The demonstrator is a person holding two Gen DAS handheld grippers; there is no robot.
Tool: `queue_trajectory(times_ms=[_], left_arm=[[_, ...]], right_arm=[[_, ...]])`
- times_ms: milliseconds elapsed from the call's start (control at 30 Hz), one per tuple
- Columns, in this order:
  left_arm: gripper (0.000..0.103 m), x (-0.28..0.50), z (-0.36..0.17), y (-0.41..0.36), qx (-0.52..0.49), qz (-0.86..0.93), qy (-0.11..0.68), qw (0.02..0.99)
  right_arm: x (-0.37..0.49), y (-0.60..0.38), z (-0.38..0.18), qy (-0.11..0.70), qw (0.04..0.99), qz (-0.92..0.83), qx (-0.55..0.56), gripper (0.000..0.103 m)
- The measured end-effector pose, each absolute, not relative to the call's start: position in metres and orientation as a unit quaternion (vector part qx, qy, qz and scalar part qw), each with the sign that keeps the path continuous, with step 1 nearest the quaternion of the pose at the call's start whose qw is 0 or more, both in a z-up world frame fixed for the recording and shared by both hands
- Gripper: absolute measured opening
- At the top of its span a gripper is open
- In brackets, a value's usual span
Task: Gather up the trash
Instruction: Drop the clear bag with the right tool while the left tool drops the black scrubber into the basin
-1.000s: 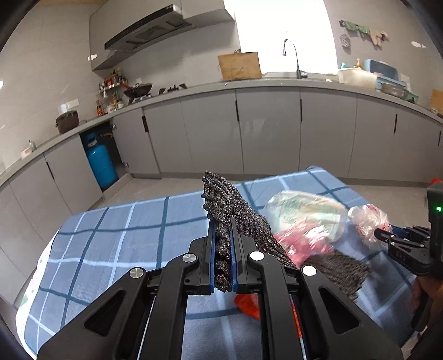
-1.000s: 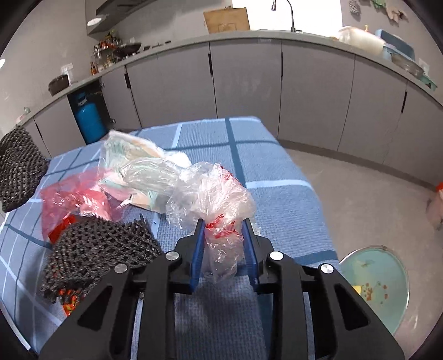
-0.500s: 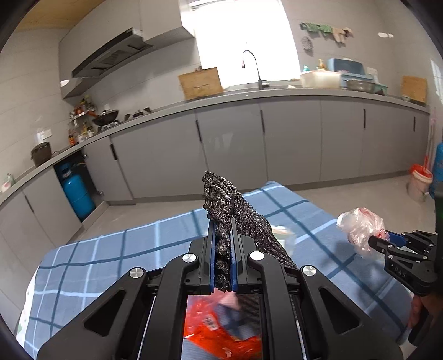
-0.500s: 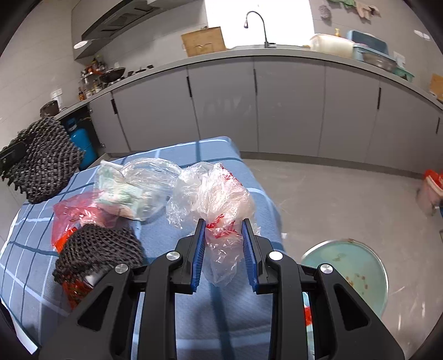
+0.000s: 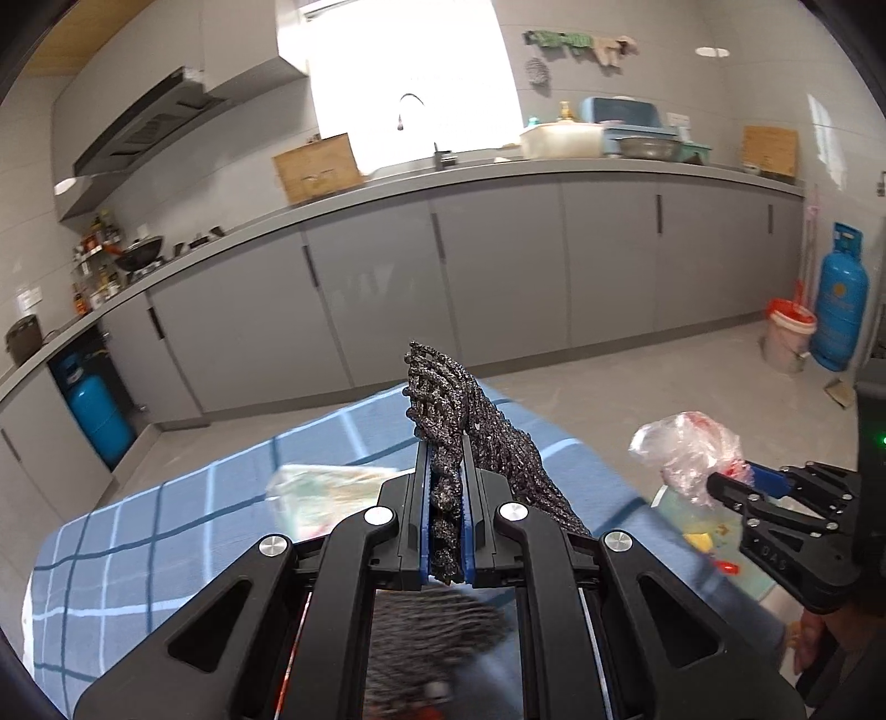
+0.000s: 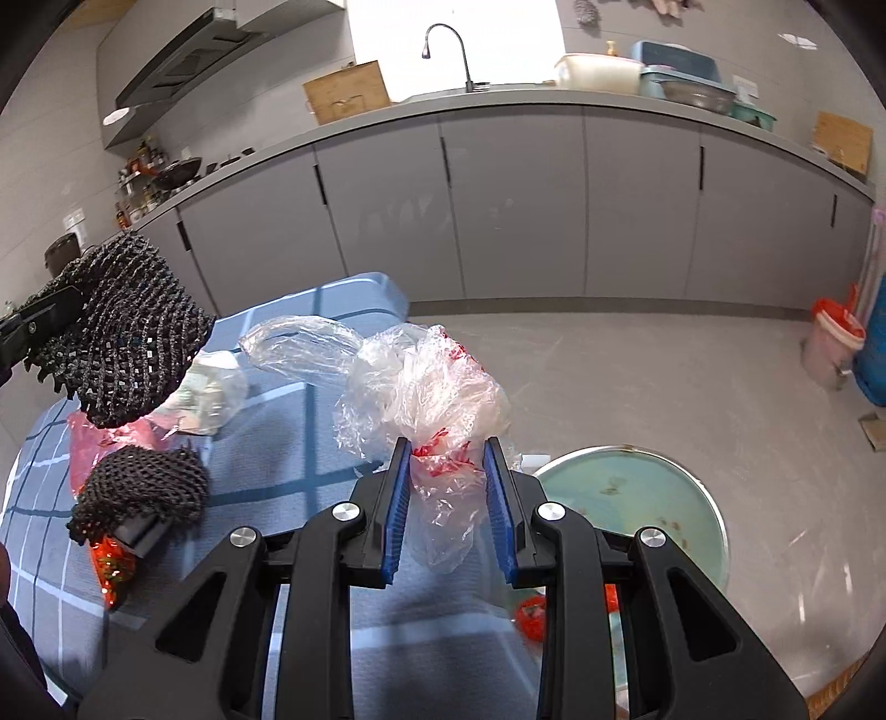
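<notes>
- We carry trash: left gripper (image 5: pixel 446 520) jaws pinch a black mesh net (image 5: pixel 470 437), centre frame; right gripper (image 6: pixel 447 504) jaws pinch a crumpled plastic bag (image 6: pixel 426 387).
- Next, we judge, release over the green bin (image 6: pixel 664 498), lower right.

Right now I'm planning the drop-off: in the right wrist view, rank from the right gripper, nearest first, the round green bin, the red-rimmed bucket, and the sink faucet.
1. Round green bin, on the floor just right of the right gripper.
2. Red-rimmed bucket, on the floor far right.
3. Sink faucet, on the back counter.
</notes>
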State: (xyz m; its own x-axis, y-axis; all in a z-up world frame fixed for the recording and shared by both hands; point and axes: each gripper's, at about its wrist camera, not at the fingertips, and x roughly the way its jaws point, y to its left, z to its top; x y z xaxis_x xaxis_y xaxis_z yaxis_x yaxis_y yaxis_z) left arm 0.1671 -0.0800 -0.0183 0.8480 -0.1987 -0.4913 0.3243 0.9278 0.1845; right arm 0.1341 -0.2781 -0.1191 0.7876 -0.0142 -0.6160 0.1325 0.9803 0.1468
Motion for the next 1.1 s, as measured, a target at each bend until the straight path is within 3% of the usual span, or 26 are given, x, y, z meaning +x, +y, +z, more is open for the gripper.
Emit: queue_trajectory(times_ms=[1100], left_arm=[[0.009,0.147,-0.092,-0.229,0.188,-0.284,0.277,0.898]], right_arm=[[0.101,-0.388,-0.176,0.360,0.912,-0.145,0.134,0.028]])
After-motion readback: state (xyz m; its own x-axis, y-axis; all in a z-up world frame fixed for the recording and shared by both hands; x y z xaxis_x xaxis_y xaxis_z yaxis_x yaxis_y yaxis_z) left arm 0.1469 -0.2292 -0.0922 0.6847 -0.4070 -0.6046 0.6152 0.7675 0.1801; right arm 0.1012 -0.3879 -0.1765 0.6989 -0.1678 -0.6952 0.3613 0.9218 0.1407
